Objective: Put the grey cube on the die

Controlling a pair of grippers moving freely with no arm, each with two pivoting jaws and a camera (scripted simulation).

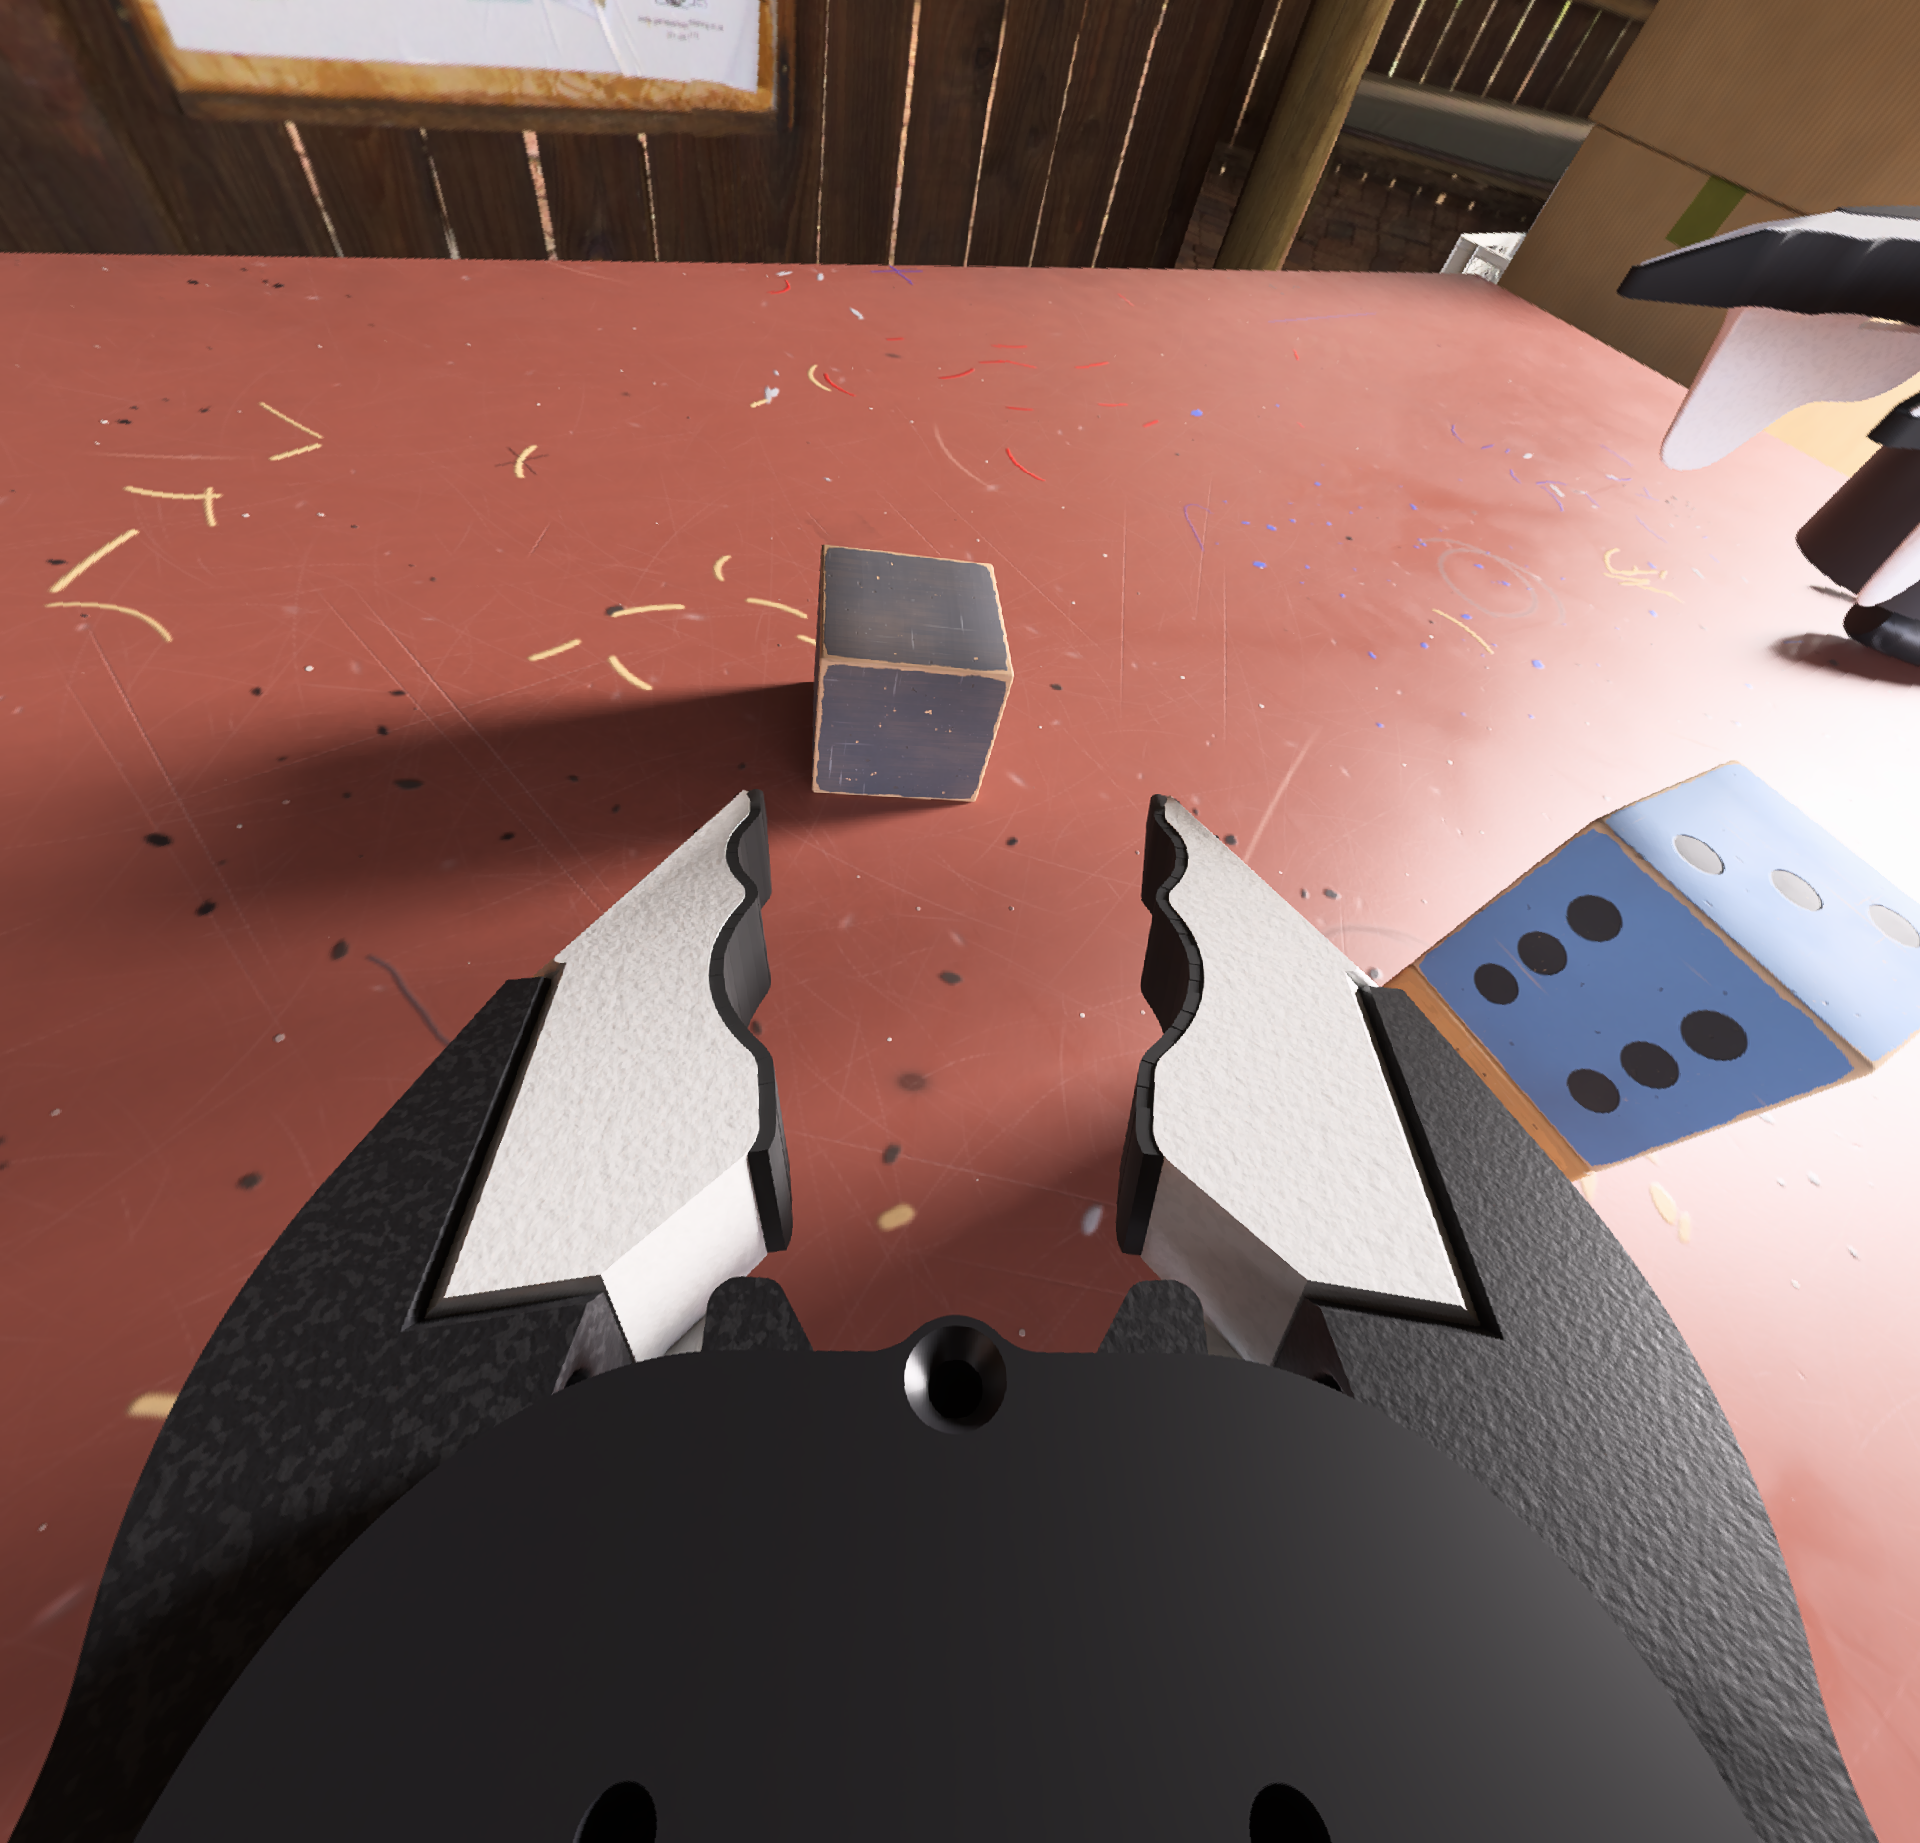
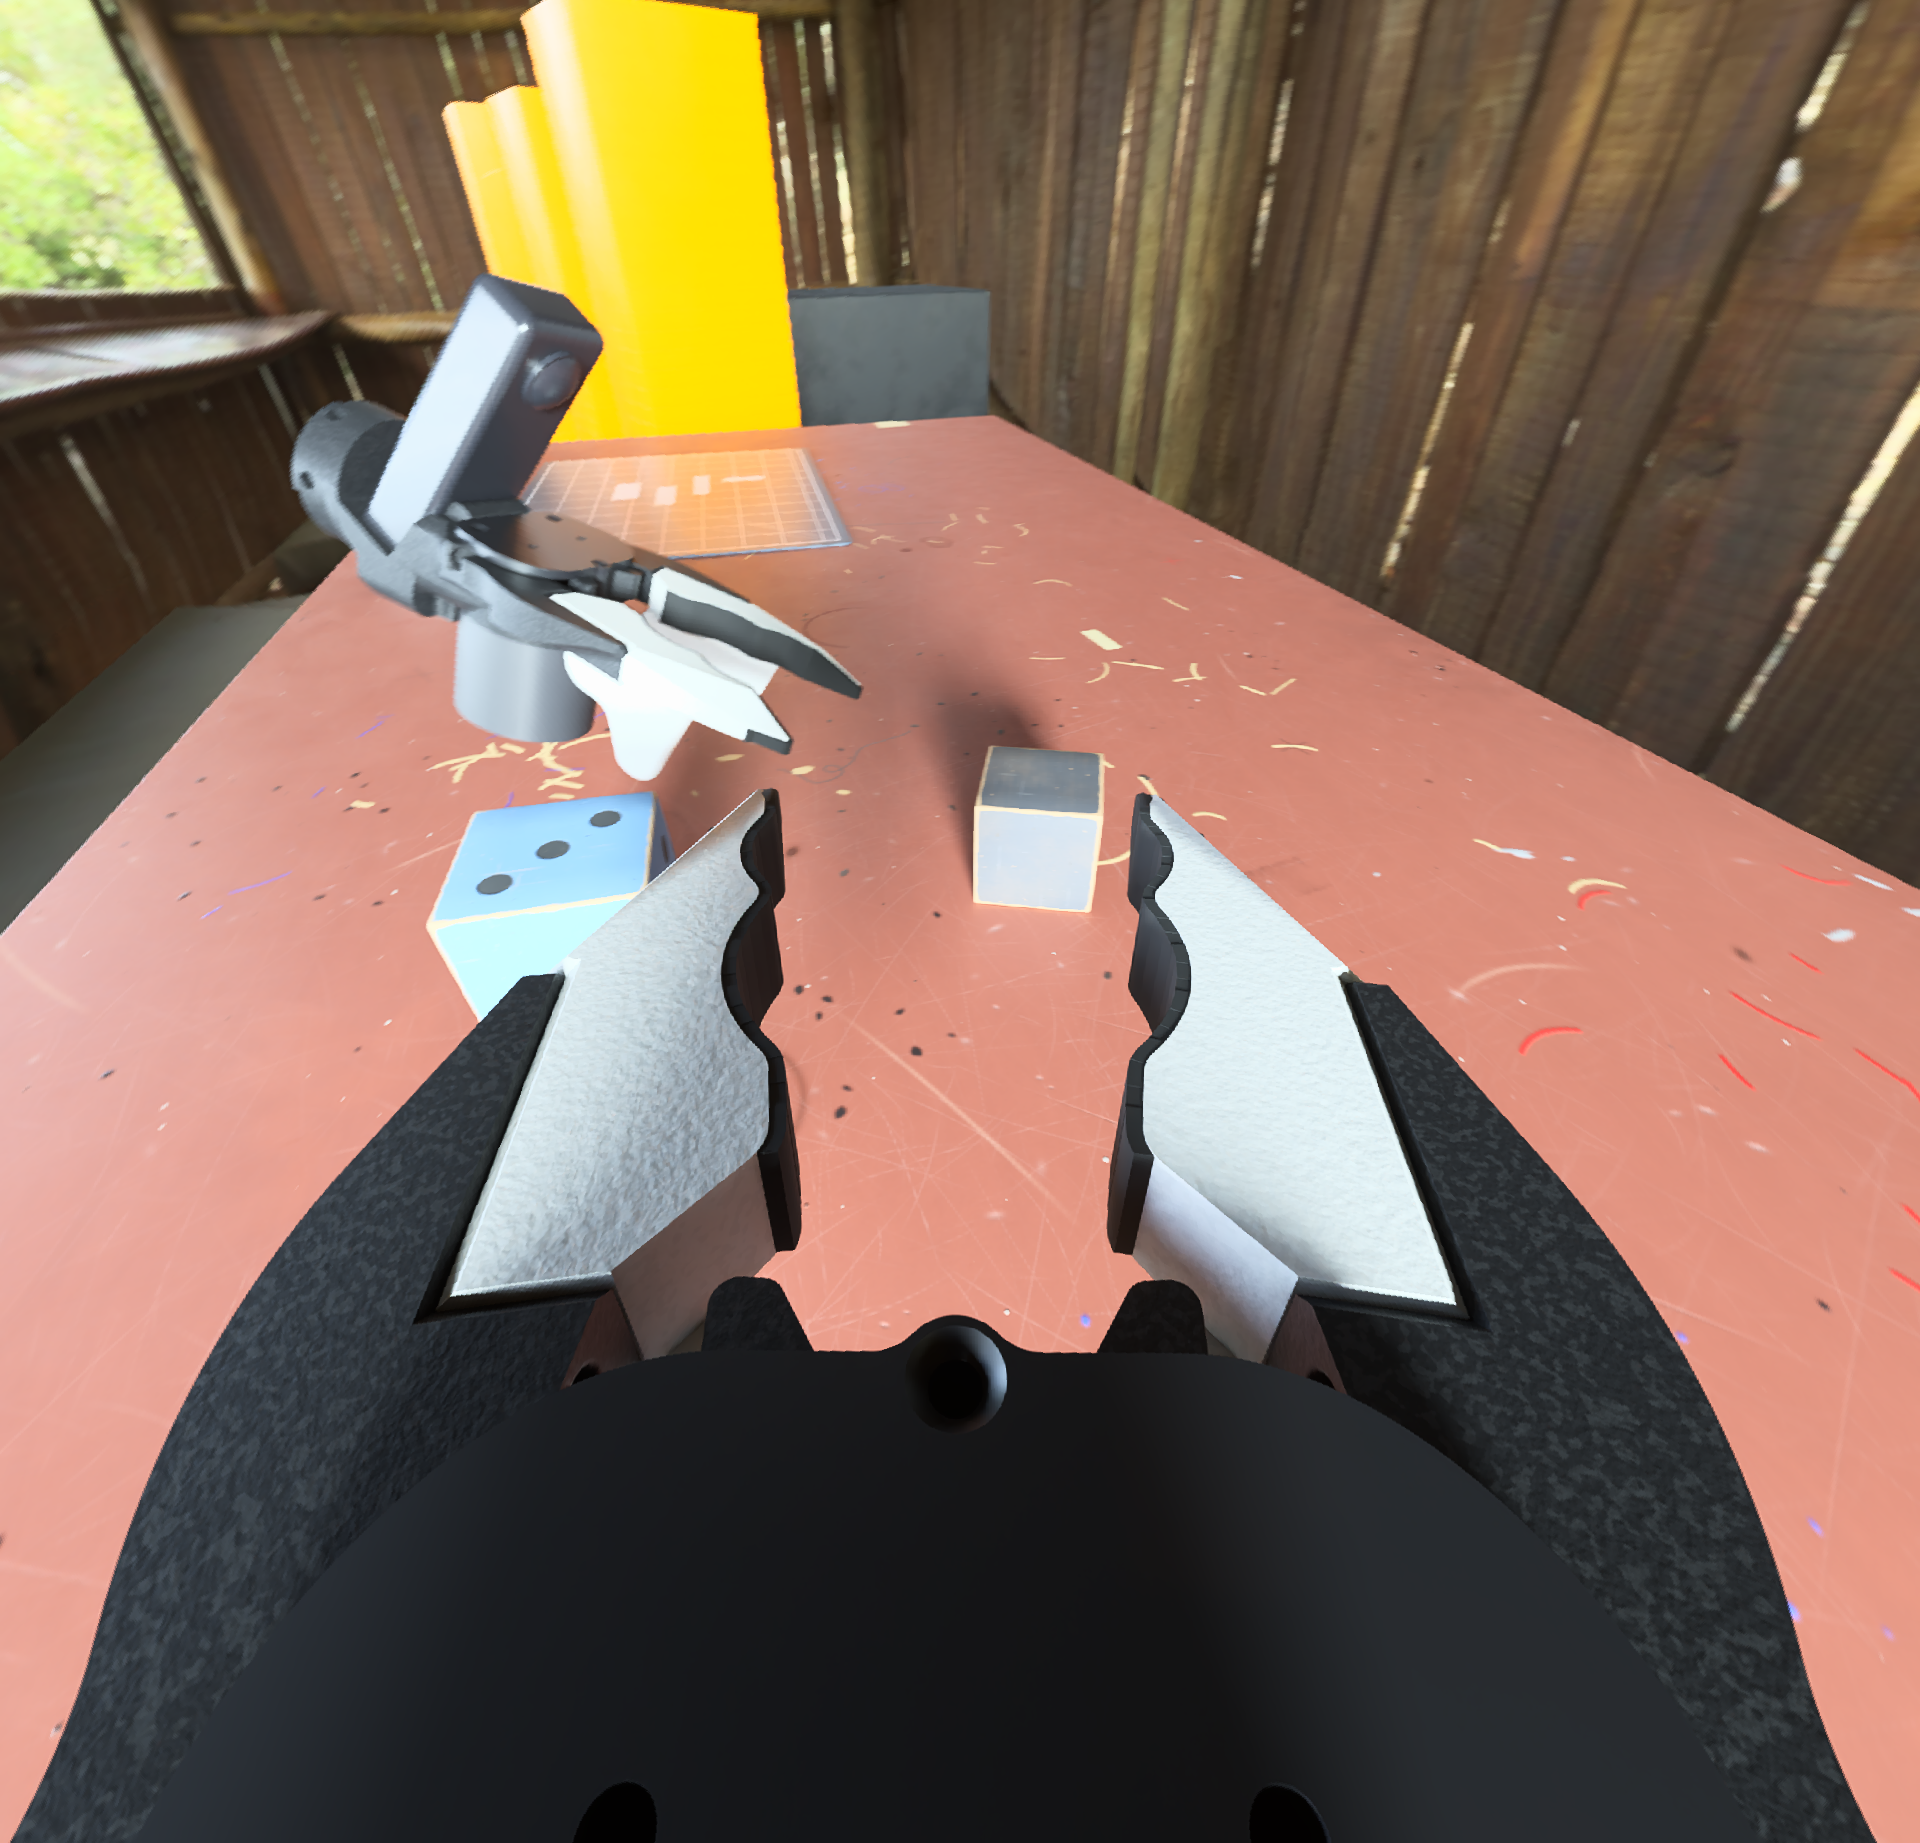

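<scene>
A: Grey cube (image 1: 909, 671) — where's it at?
B: On the red counter (image 1: 416, 858), just ahead of the left tool (image 1: 956, 806), w/ tips spread wide, nothing held.
A: Right tool (image 2: 956, 806)?
B: Same — gaping, empty. Cube sits near its right fingertip, not touching.
A: Blue die (image 1: 1673, 972)?
B: To the left tool's right, apart from the cube. Far end: grid mat (image 2: 691, 500), yellow blocks (image 2: 644, 214), wood wall (image 2: 1455, 235) behind.
</scene>
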